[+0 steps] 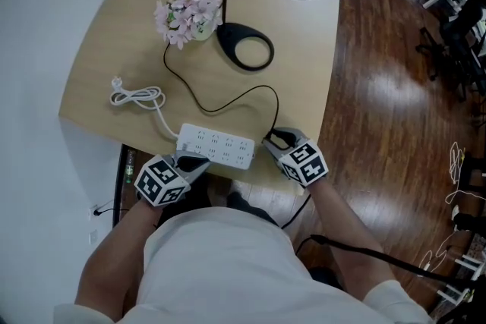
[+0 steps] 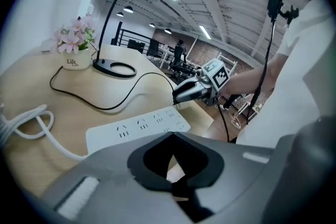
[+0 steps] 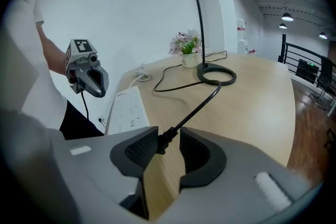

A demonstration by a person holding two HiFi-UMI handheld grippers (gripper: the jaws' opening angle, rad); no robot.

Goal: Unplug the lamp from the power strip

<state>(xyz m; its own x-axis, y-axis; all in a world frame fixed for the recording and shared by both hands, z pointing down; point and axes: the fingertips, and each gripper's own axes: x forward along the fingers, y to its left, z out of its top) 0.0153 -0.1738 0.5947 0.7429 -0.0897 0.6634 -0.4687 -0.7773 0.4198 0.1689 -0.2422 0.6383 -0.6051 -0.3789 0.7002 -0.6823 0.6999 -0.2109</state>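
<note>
The right gripper [image 3: 168, 150] is closed on the black plug [image 3: 161, 140] of the lamp [image 3: 216, 77], just beside the power strip [image 3: 126, 110]. The plug looks light and stiff, best held by its body and not by the soft cord [image 3: 199, 105]. The left gripper [image 2: 174, 189] is closed too, with nothing in it.

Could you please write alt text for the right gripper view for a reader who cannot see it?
The right gripper holds the lamp's black plug between its fingers, clear of the white power strip to its left on the table. The cord leads to the lamp's ring base beside a pot of pink flowers; the left gripper is near the strip.
</note>
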